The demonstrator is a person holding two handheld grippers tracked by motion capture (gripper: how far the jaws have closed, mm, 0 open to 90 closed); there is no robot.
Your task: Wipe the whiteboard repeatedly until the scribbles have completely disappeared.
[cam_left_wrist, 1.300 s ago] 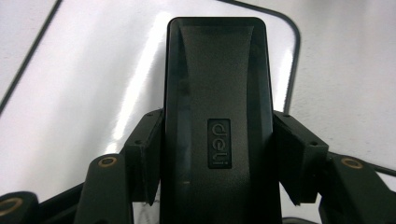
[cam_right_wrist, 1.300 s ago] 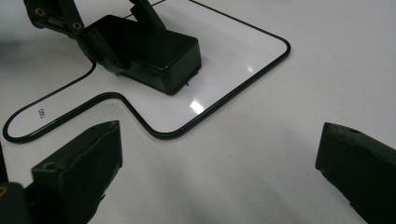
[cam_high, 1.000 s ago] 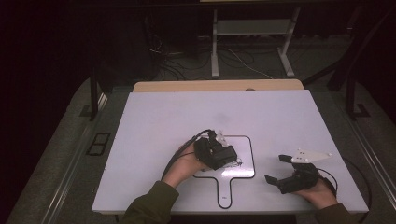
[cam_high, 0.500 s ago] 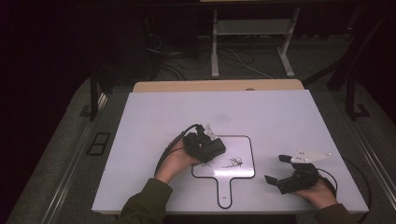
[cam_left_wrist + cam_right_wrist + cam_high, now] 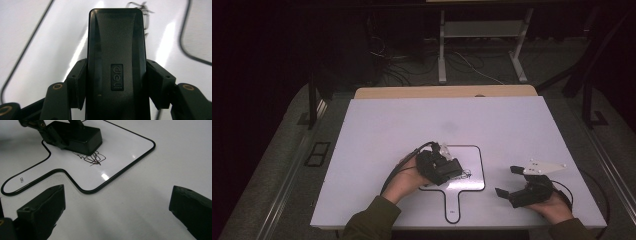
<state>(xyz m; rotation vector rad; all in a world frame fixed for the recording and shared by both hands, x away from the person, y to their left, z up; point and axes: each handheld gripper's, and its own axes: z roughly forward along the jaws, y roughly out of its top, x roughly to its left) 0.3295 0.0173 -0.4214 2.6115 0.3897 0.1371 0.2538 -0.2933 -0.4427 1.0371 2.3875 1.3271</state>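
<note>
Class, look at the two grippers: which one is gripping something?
The left gripper, over the whiteboard: it is shut on a black eraser. The right gripper is open.

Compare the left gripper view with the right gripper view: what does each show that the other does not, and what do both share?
Left gripper view alone: the embossed logo plate on the black rectangular eraser block, clamped in the left gripper.

Right gripper view alone: the open right gripper, and the small printed mark on the handle of the paddle-shaped whiteboard.

Both: the eraser block, the dark scribble and the whiteboard's black outline.
</note>
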